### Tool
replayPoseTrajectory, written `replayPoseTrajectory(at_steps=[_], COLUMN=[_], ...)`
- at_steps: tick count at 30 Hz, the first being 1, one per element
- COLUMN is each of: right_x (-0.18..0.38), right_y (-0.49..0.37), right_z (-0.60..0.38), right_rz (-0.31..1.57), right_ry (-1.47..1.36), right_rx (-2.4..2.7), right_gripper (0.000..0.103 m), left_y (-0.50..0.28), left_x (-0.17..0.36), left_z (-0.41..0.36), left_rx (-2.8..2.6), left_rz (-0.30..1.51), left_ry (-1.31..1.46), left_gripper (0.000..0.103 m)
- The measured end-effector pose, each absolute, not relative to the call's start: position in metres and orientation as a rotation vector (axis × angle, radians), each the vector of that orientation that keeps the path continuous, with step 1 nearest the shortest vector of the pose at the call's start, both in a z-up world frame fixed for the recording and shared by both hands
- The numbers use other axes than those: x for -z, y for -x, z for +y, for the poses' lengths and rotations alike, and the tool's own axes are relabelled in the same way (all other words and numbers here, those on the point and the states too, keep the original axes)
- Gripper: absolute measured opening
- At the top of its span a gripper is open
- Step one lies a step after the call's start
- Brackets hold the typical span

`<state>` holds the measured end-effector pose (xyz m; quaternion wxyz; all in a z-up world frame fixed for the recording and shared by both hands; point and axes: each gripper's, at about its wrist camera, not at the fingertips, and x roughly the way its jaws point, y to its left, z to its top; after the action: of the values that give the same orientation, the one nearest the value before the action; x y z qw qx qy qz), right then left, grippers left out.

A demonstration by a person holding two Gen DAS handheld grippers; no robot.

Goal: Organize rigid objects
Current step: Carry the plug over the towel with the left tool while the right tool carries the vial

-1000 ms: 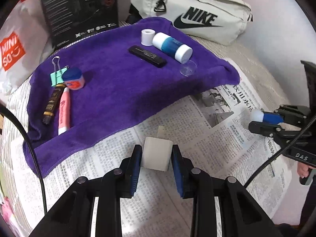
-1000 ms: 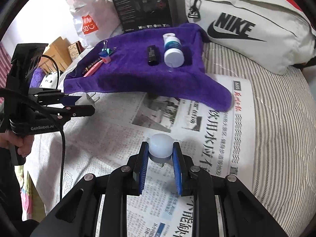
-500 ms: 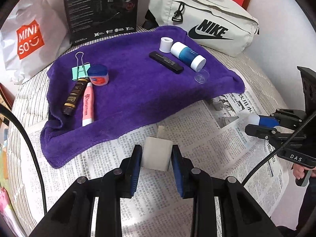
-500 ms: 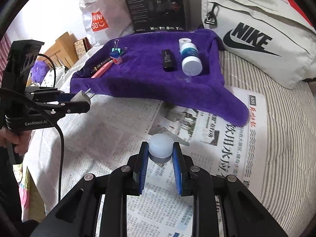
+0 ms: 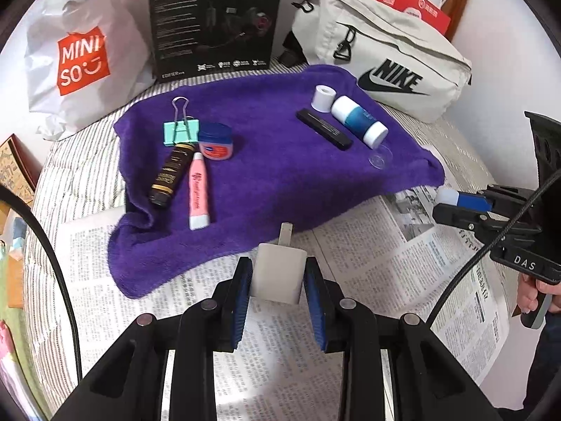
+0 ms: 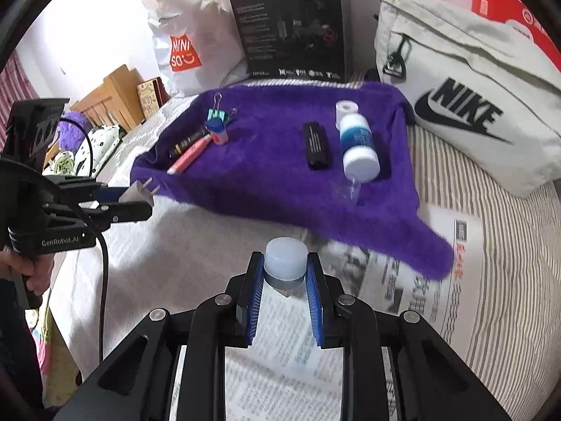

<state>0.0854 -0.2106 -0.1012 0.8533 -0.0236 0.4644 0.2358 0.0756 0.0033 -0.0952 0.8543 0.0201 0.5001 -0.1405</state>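
Note:
My left gripper is shut on a white plug adapter, held above newspaper just short of the purple towel; it also shows in the right wrist view. My right gripper is shut on a small white-capped bulb above the newspaper; it also shows in the left wrist view. On the towel lie a green binder clip, a blue jar, a brown tube, a pink tube, a black bar, a white roll, a blue-and-white bottle and a clear cap.
Newspaper covers the striped bed in front of the towel. Behind the towel stand a Miniso bag, a black box and a white Nike bag. A wooden headboard is at the left.
Both grippers have risen and pulled back from the towel, each still holding its object. More of the bags and the box behind the towel shows now.

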Motion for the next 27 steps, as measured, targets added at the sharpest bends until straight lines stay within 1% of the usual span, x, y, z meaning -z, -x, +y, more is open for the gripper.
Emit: replayPoseTrajectory(at_steps=[11, 19, 27], right_x=[0.096, 0.118, 0.142], right_y=[-0.132, -0.170, -0.187], right_z=[-0.188, -0.174, -0.159], right_rz=[0.964, 1.013, 1.064], right_ry=[0.063, 0.071, 0.112], right_rx=[-0.500, -0.474, -0.467], right_gripper=[0.024, 0.024, 0.024], left_y=[-0.105, -0.134, -0.158], left_x=[0.088, 0.093, 0.111], left_z=[0.022, 0.028, 0.027], left_rx=[0.282, 0.289, 0.307], left_rz=[1.042, 1.049, 1.083], left_ry=[-0.013, -0.004, -0.015], left_gripper=[0.029, 0.029, 0.029])
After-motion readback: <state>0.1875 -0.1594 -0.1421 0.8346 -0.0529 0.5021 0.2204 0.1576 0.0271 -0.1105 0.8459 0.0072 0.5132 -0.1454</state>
